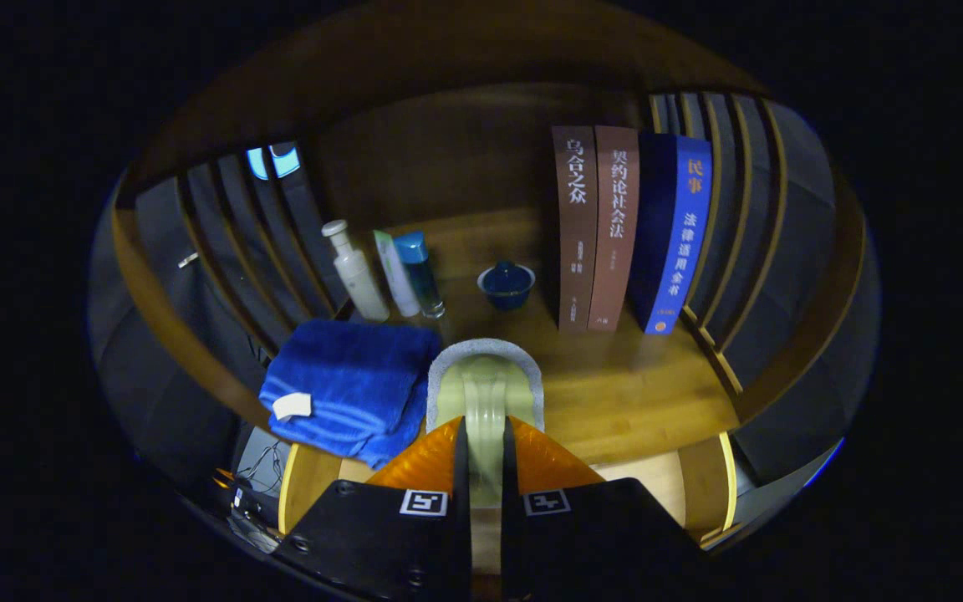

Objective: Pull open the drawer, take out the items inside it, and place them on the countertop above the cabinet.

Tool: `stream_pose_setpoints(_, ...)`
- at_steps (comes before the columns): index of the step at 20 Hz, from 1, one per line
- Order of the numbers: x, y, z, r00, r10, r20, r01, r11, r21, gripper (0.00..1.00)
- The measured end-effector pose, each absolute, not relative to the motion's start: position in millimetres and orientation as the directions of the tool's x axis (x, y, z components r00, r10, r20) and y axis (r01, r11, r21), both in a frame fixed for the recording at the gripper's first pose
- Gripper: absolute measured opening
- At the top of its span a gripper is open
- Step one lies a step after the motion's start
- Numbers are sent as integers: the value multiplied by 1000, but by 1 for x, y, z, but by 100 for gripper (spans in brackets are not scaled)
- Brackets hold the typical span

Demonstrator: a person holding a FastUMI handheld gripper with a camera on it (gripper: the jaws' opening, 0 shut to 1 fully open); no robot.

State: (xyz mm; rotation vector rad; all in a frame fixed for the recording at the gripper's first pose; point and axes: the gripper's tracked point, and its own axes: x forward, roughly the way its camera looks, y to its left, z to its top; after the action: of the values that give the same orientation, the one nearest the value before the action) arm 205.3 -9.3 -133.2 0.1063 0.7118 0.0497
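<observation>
The hand-held gripper point(481, 456) is closed tightly on the handle of a pale green brush point(486, 393), both fingers pressing its sides. The brush's grey-edged head points forward over the wooden bench point(632, 393). Just left of the brush lies a folded blue towel point(348, 389). Beyond the towel stand a white bottle point(356, 272), a white tube point(396, 273) and a blue-capped bottle point(420, 274). A small dark blue lidded cup point(506, 286) sits farther back, with three upright books point(628, 230) to its right.
</observation>
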Motion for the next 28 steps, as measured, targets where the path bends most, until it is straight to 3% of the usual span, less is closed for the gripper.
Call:
stream_pose_setpoints(11, 276, -15, -190, 653, 40, -756, 37, 996, 84, 19)
stream_pose_setpoints(15, 280, -17, -191, 667, 49, -743, 39, 994, 101, 27)
stream_pose_setpoints(18, 282, -20, -186, 689, 46, -724, 47, 993, 107, 77)
stream_pose_setpoints(20, 279, -18, -181, 703, 49, -709, 47, 992, 116, 74)
stream_pose_setpoints(25, 258, -25, -168, 742, 11, -670, 55, 996, 77, 100)
stream_pose_setpoints(28, 240, -23, -151, 782, 13, -623, 50, 995, 83, 100)
